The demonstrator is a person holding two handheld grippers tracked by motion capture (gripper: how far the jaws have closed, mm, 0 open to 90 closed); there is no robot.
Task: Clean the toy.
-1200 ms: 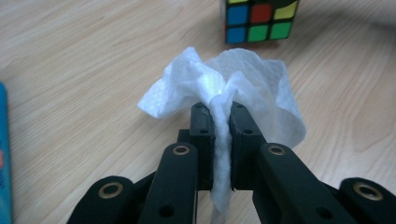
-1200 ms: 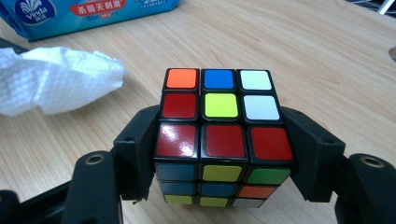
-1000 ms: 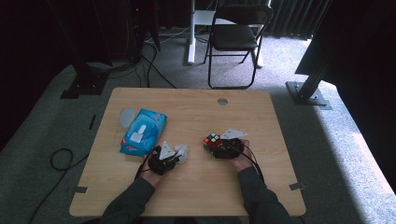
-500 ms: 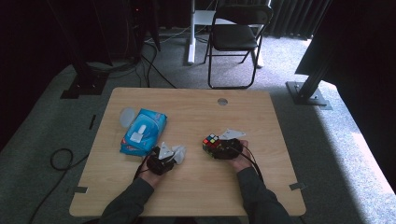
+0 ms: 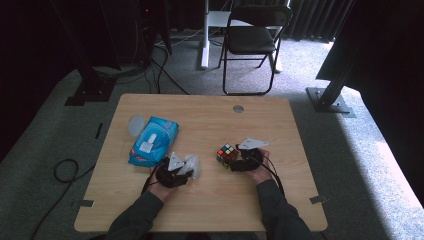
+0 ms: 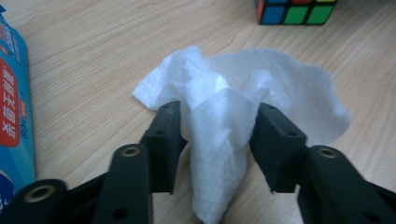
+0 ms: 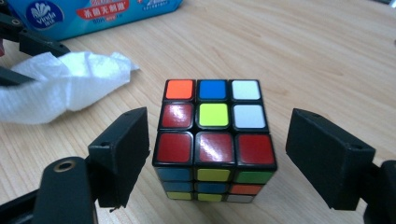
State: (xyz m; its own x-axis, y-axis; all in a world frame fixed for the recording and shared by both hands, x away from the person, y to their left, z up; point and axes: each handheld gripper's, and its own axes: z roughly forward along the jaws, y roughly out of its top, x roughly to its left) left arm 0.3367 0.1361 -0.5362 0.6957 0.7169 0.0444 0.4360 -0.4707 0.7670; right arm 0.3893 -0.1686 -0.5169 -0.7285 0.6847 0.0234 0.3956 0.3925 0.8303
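Near edge of wooden table: person's forearms come in, one gripper per hand.

Left gripper sits low on the tabletop, jaws clamped on a crumpled white wet wipe. The wipe's bunched middle is pinched between the two black jaws, w/ the rest spilling fwd onto the wood as a loose rumpled sheet. In high view left gripper is just right of the pack's near corner, wipe at its tip.

Right gripper has jaws wide apart, straddling a Rubik's cube. Left jaw just beside the cube's side, maybe touching, can't tell; right jaw clearly off it w/ a gap. Cube stands flat on the table, top face mixed: orange, blue, white, red, yellow. Nothing gripped. High view: right gripper near table centre-right, cube at its front.

Wipe and cube near each other, not touching.

Farther back-left: blue wet-wipe pack lying flat, label up, white flap lid on top looks shut; contents hidden. Round clear-ish lid or disc at its far-left corner, touching or just beside, can't tell which.

Beyond table: folding chair on grey carpet.
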